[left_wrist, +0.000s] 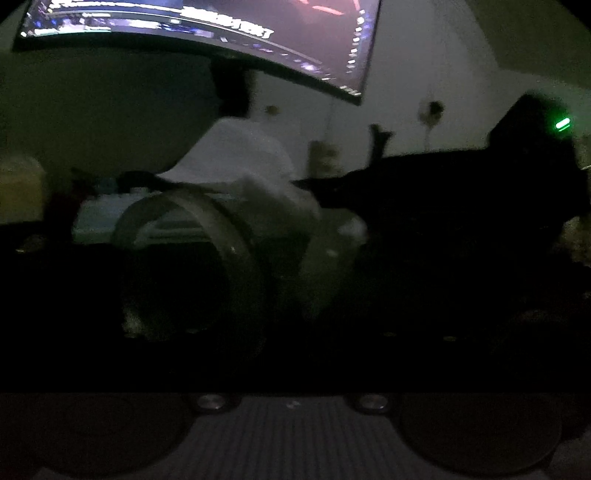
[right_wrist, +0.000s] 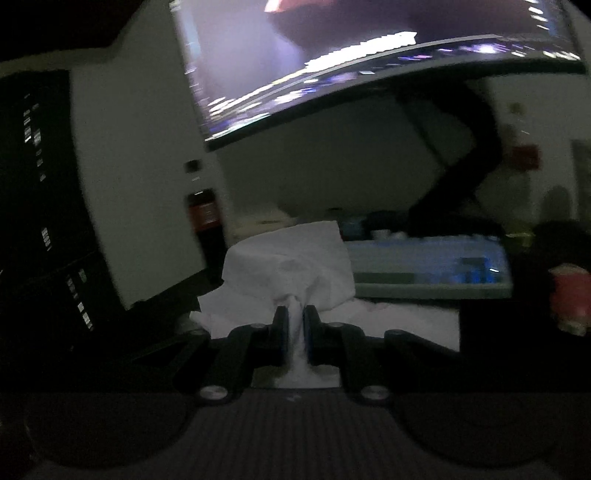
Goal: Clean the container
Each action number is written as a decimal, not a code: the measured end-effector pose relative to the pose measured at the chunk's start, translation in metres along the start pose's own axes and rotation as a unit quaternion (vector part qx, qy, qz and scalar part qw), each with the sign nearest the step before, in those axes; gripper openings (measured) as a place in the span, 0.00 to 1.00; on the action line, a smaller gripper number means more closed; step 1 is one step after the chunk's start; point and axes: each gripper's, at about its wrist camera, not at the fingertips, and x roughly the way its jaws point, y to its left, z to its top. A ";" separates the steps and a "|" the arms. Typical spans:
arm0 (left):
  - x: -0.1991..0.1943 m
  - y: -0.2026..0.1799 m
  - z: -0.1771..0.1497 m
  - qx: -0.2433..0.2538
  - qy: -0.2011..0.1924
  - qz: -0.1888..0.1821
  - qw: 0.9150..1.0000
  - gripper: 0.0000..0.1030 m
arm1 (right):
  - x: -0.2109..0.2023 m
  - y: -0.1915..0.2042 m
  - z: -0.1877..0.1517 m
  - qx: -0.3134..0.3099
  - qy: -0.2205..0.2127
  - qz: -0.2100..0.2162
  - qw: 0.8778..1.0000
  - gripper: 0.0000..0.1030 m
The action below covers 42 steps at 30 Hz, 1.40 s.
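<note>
The room is very dark. In the left wrist view a clear round container (left_wrist: 207, 258) lies on its side in front of the camera, its open mouth turned to the left. My left gripper's fingers are lost in the dark, so I cannot tell its grip. A white tissue (left_wrist: 243, 158) hangs just above and behind the container, held by my right gripper, a dark shape (left_wrist: 461, 192) coming in from the right. In the right wrist view my right gripper (right_wrist: 295, 321) is shut on that white tissue (right_wrist: 291, 262), which bunches up ahead of the fingertips.
A large lit monitor (left_wrist: 221, 26) hangs above the desk, also in the right wrist view (right_wrist: 351, 55). A pale keyboard (right_wrist: 424, 269) lies behind the tissue. A dark bottle (right_wrist: 205, 218) stands at the left, a pink object (right_wrist: 570, 295) at the right, a yellowish jar (left_wrist: 18, 188) at far left.
</note>
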 end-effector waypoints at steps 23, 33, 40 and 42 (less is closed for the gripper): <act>-0.009 0.056 -0.001 -0.105 -0.006 -0.042 0.994 0.29 | 0.006 0.011 0.006 -0.015 0.000 0.018 1.000 0.10; -0.010 0.059 0.002 -0.099 -0.008 0.005 0.995 0.33 | 0.028 0.016 0.004 -0.027 0.004 0.020 0.999 0.10; -0.009 0.056 0.001 -0.091 -0.006 0.013 0.996 0.33 | 0.034 0.023 0.008 -0.035 0.012 0.024 0.999 0.10; -0.010 0.055 0.000 -0.091 -0.006 0.014 0.996 0.33 | 0.031 0.032 0.004 -0.040 0.018 0.069 0.997 0.10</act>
